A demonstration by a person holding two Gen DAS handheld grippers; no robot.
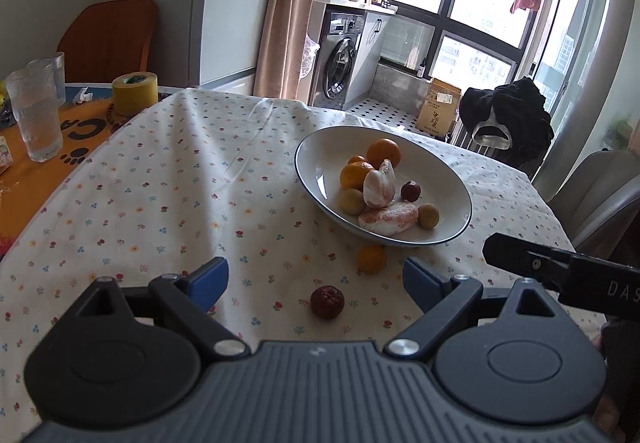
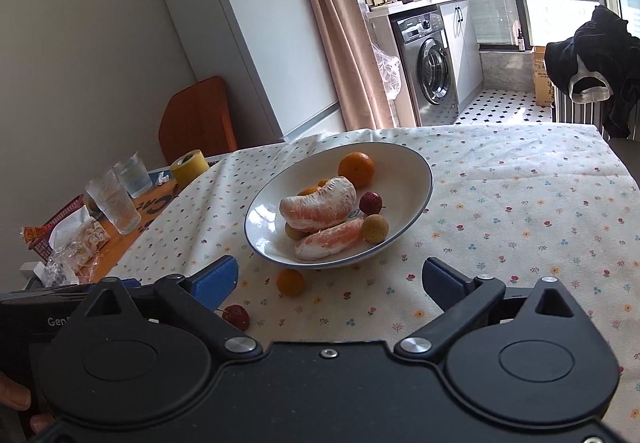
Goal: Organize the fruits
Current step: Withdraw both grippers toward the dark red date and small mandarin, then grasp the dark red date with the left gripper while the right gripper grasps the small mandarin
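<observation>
A white bowl [image 1: 448, 187] [image 2: 404, 167] on the floral tablecloth holds oranges [image 1: 383, 152] [image 2: 356, 169], two peeled pomelo segments [image 1: 387, 219] [image 2: 318, 205], small yellow fruits and a red one. On the cloth in front of the bowl lie a small orange [image 1: 372, 259] [image 2: 291, 282] and a dark red jujube [image 1: 327, 302] [image 2: 236, 316]. My left gripper [image 1: 315, 281] is open, low over the cloth, with the jujube between its blue fingers. My right gripper [image 2: 330, 279] is open and empty, just short of the bowl, the small orange left of its middle.
Two glasses [image 1: 36, 111] [image 2: 114, 199], a yellow tape roll [image 1: 134, 93] [image 2: 188, 166] and snack packets [image 2: 80, 247] sit on the orange mat at the left. An orange chair [image 1: 108, 39] stands behind. A grey chair [image 1: 600, 199] is beyond the table's right edge.
</observation>
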